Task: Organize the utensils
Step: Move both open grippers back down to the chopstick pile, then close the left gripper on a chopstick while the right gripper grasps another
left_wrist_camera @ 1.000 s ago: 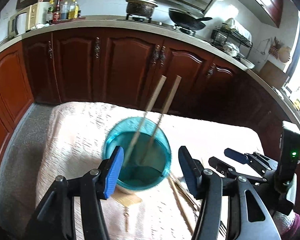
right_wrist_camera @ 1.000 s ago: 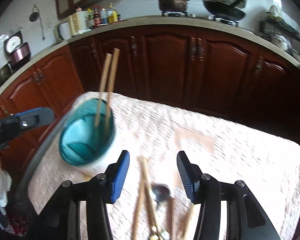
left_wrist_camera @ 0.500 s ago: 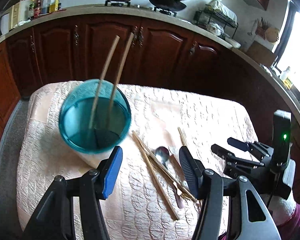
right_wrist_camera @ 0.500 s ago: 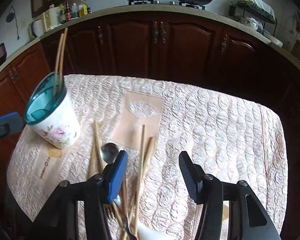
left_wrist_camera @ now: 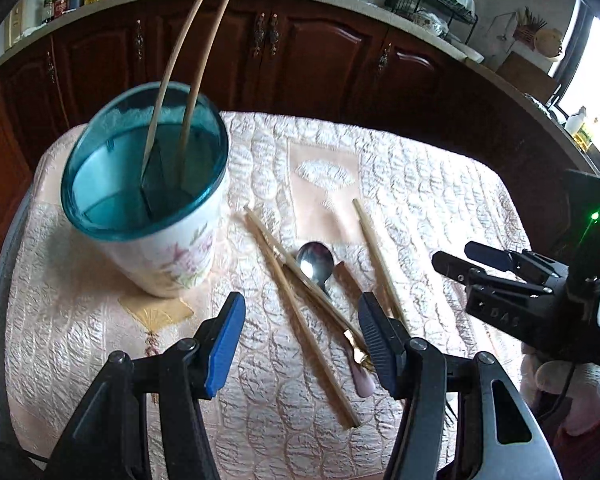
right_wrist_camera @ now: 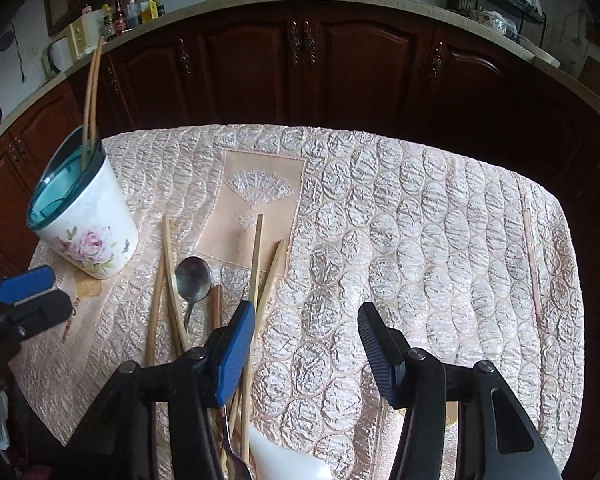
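A white floral holder cup with a teal rim (left_wrist_camera: 148, 200) stands at the table's left with two chopsticks (left_wrist_camera: 188, 56) upright in it; it also shows in the right wrist view (right_wrist_camera: 84, 220). Loose wooden chopsticks (left_wrist_camera: 300, 312) and a metal spoon (left_wrist_camera: 315, 259) lie in a pile on the cloth. My left gripper (left_wrist_camera: 300, 340) is open and empty just above the pile. My right gripper (right_wrist_camera: 306, 344) is open and empty, right of the pile (right_wrist_camera: 256, 272); it also shows in the left wrist view (left_wrist_camera: 472, 260).
The table wears a pink quilted cloth (right_wrist_camera: 420, 240). A single chopstick (right_wrist_camera: 532, 260) lies near its right edge. A white object (right_wrist_camera: 284, 460) sits at the near edge. Dark wooden cabinets (right_wrist_camera: 300, 64) and a counter stand behind.
Both grippers have pulled back and swung right from the cup towards the loose pile. The cup now sits further left in both views. Both stay open.
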Demonstrator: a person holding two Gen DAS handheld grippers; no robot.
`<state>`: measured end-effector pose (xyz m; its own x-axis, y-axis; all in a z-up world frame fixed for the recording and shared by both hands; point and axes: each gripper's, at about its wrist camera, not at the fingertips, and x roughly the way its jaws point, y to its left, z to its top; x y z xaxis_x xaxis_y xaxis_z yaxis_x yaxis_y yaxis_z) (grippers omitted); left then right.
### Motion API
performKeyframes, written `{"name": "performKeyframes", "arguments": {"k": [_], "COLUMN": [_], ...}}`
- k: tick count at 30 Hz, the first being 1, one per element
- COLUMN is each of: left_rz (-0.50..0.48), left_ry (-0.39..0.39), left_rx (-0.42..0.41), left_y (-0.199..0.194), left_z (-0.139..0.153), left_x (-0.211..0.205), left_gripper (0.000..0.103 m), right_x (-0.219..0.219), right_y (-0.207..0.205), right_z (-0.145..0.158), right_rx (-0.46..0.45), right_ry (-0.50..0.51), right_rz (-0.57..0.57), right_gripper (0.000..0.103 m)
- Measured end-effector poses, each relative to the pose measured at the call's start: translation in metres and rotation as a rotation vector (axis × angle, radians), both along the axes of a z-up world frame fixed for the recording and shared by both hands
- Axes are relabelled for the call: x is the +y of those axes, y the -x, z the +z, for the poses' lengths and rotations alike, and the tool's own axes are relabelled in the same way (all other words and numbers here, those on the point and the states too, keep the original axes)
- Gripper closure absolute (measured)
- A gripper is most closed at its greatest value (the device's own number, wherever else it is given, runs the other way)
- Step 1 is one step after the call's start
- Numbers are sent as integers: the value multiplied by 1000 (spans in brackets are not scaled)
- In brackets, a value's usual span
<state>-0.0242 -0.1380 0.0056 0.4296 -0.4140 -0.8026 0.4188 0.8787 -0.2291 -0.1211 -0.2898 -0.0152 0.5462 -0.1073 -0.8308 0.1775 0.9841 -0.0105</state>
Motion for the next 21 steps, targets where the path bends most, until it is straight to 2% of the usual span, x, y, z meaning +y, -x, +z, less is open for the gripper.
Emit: {"name": "performKeyframes", "arguments": {"k": [5,7,11,14,21], "left_rz": [30,34,14,21,41], "left_ry": [4,1,-11,-24,-48], "left_rx": [73,93,94,103,132], "left_y": [-7,-11,-14,-18,-34], "left_z": [-27,-37,-47,-55,-70], "left_x": [3,1,-10,-15,-22], "left_gripper": [44,44,45,50,57], "right_x": [-10,-11,-9,-8,1], "right_y": [-11,-19,-36,-48,-84], "right_z": [-20,-28,-43,-48,-54], "right_rx": [51,65,91,93,96], "right_ry": [-170,-221,-240,-280,-248], "right_rz": [29,42,51,58,82], "right_gripper": [47,56,63,66,73]}}
